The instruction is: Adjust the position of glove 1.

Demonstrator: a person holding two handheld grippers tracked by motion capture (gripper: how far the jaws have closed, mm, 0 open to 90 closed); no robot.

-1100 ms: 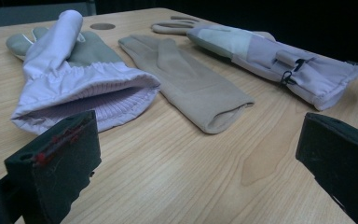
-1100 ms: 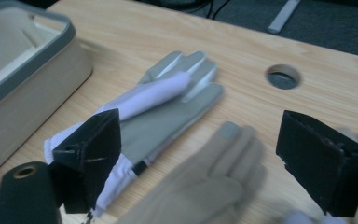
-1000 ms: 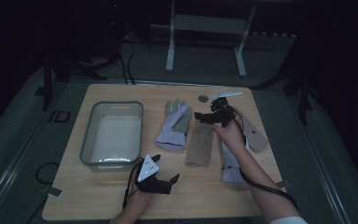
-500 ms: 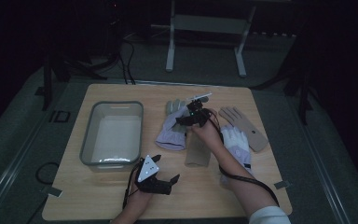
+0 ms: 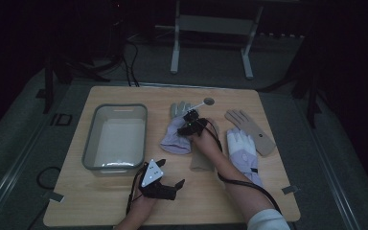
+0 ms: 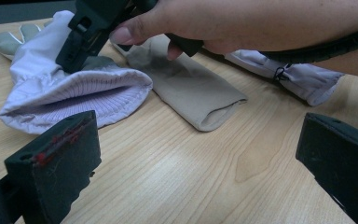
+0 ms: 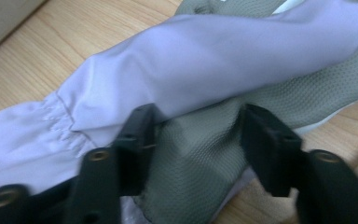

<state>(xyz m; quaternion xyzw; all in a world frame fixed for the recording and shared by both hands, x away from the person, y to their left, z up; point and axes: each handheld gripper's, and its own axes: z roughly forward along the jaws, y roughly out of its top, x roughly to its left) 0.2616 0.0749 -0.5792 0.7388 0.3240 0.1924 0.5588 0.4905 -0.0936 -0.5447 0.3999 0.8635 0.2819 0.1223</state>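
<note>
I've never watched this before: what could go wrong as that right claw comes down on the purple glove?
The right gripper, its jaws just closing, may pinch just one fabric layer of the lavender glove, so it slips free. It might also snag the beige glove lying right beside it. The cable could drag across the other lavender glove.

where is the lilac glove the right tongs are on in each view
High view: the lilac glove lies mid-table, right of the tub, under the right tongs.
Left gripper view: upper left, its ribbed cuff open toward the camera.
Right gripper view: across the frame, lilac cloth above grey mesh, the jaws either side of a fold and just closing.
Shared landmark: the tan sleeve beside the glove.
</note>
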